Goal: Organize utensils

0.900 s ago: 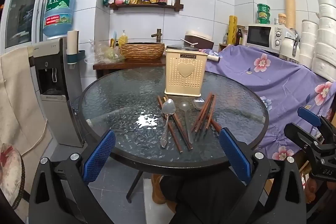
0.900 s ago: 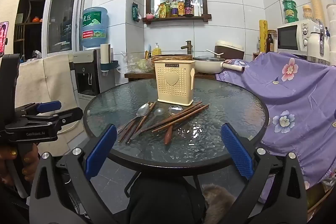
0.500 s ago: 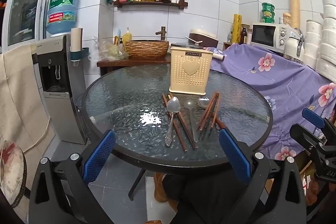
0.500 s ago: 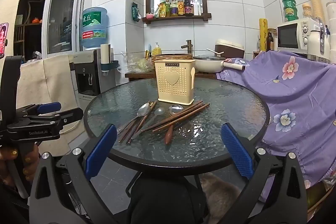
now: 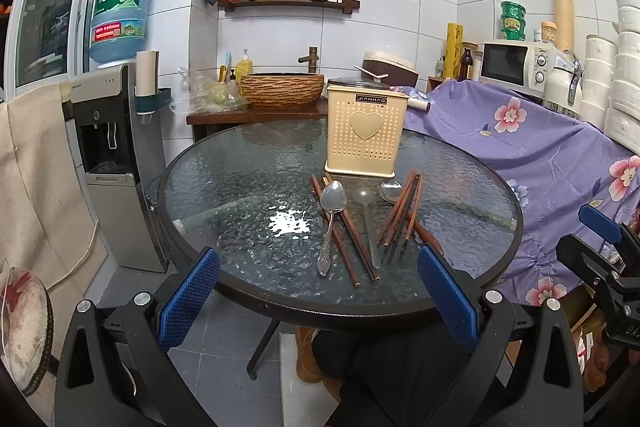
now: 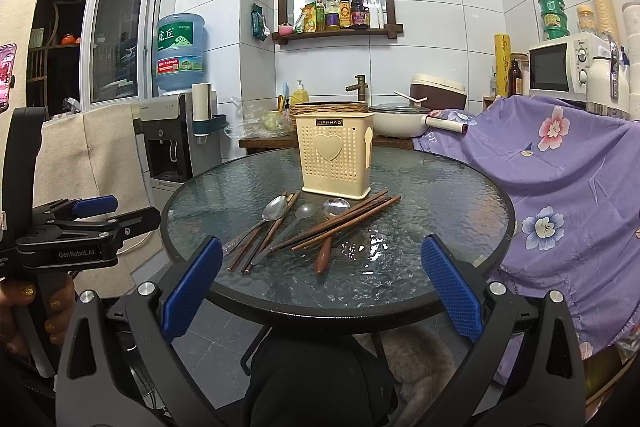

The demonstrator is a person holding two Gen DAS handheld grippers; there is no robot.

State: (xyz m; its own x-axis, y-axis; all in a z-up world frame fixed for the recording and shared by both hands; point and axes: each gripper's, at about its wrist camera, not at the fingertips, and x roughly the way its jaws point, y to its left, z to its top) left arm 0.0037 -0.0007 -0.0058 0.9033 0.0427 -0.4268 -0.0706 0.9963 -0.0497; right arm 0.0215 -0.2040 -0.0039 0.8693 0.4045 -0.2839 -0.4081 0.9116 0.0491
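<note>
Over the last second little on the round, dark-rimmed textured-glass desk (image 5: 248,163) has changed: the utensils lie just as they did, and only the left view has drifted, so the cream perforated plastic utensil holder with a heart on its front (image 5: 366,131) now sits a touch right of centre and the desk looks nearer. The left tool (image 5: 318,301) and the right tool (image 6: 320,291) both stand wide open and empty, short of the desk's 6 o'clock rim. The holder is upright near the desk's middle, toward 12 o'clock. Just in front of it lie the polished steel spoon (image 5: 332,213), a translucent grey plastic spoon (image 5: 366,215), a wooden-handled steel spoon (image 6: 332,223) and two loose bundles of dark brown wooden chopsticks (image 5: 402,215), some crossing one another. Nothing is in the holder yet, as far as can be seen, so the sorting appears not to have begun; this looks like an approach.
</note>
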